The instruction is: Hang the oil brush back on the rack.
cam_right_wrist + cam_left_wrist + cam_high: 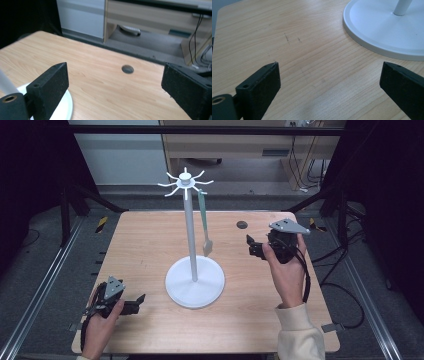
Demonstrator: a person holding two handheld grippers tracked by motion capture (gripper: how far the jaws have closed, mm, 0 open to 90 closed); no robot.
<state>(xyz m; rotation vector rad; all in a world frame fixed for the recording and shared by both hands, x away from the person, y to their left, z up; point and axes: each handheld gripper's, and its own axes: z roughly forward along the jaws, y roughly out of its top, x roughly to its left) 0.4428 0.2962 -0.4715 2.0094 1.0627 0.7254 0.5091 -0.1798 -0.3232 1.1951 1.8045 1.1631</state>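
A white stand (pixel 189 225) with a round base (pixel 195 281) and hooked arms on top rises mid-table. From one of its hooks hangs a green fork-like utensil (pixel 204 222). My left gripper (pixel 139 301) rests near the table's front left corner, open, with bare wood between its jaws; the base's rim (pixel 372 45) lies ahead of it. My right gripper (pixel 251 246) is held right of the stand, open and holding nothing. A slice of the base (pixel 65 107) lies behind its left jaw.
A small dark round hole (pixel 242 224) sits in the wooden tabletop (pixel 150 245) toward the back right, and the hole (pixel 127 69) lies ahead of my right jaws. Metal rails run along both sides. A wooden cabinet and cables stand beyond the far edge.
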